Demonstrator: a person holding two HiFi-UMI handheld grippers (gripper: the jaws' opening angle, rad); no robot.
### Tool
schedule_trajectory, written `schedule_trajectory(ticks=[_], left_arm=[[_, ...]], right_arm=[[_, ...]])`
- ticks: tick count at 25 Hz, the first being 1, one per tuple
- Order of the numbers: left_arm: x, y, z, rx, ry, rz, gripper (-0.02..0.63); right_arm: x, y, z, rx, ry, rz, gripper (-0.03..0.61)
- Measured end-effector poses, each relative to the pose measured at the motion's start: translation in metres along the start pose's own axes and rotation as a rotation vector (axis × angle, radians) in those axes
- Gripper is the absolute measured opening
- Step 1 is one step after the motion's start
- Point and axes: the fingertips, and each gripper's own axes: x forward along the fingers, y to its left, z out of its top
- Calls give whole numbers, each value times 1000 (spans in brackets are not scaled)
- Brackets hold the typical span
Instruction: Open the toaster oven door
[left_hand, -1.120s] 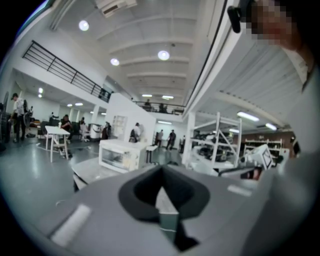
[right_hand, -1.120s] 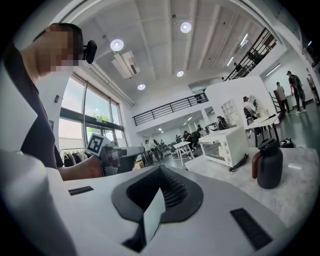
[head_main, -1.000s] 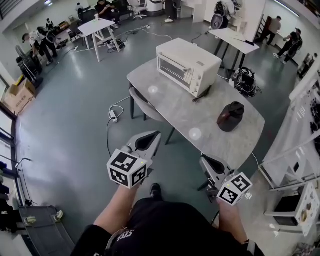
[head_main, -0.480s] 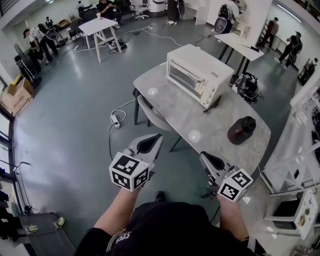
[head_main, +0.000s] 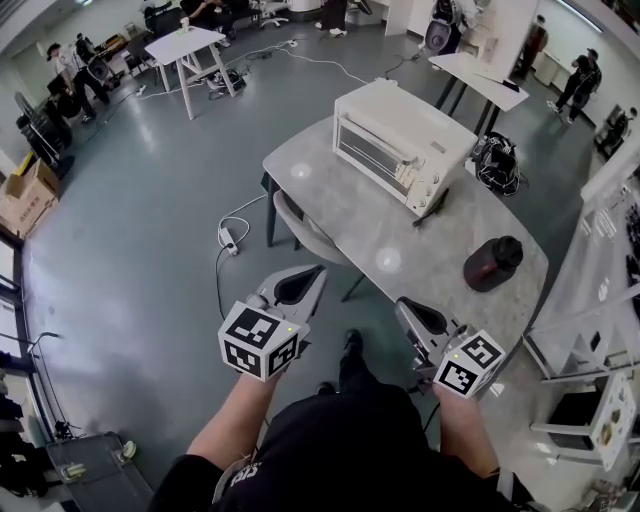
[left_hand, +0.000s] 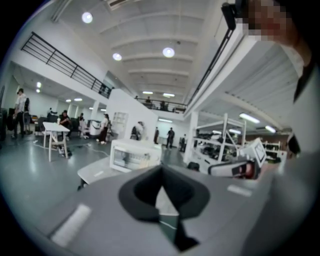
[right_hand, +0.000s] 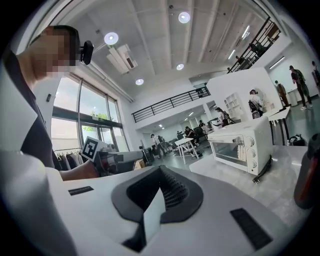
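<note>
The toaster oven (head_main: 400, 145) is a cream, boxy metal case with rounded corners. It stands at the far end of the table (head_main: 345, 215), toward one o'clock from the two grippers and well apart from both. Its door (head_main: 372, 155) is a glass rectangle with a pale bar handle along the top, and it lies flat against the front, closed. At the door's three o'clock side runs a column of round knobs. A dark cord (head_main: 432, 205) trails from the oven's near corner onto the tabletop.

The table is a long, rounded slab with a mottled grey, stone-like surface, glossy enough to carry two bright lamp reflections. A squat, dark, matt jug (head_main: 492, 264) with a lid sits at the table's four o'clock end. A grey curved-back chair (head_main: 305, 225) is tucked under the nine o'clock edge.

The left gripper (head_main: 315, 272) is smooth grey plastic with a dark padded throat. Its jaws are clenched tip to tip, with nothing between them. The right gripper (head_main: 405, 308), which has ribbed dark pads, is likewise clenched and empty. Each carries a white cube printed with black squares.

By count there is one oven, one jug, one chair, two grippers and two cubes.
</note>
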Motion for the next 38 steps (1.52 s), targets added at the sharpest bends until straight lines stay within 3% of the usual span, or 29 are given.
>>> schedule_trajectory(ticks=[14, 23, 27, 38], left_arm=[[120, 70, 31, 34, 42, 10, 11], [211, 91, 55, 97, 125, -20, 11], [238, 99, 59, 167, 155, -6, 11], [304, 132, 58, 231, 223, -98, 18]], right_arm=[[82, -115, 40, 25, -6, 49, -6], [113, -196, 64, 95, -44, 46, -6], [125, -221, 70, 97, -44, 50, -6], [148, -270, 79, 130, -24, -50, -6]])
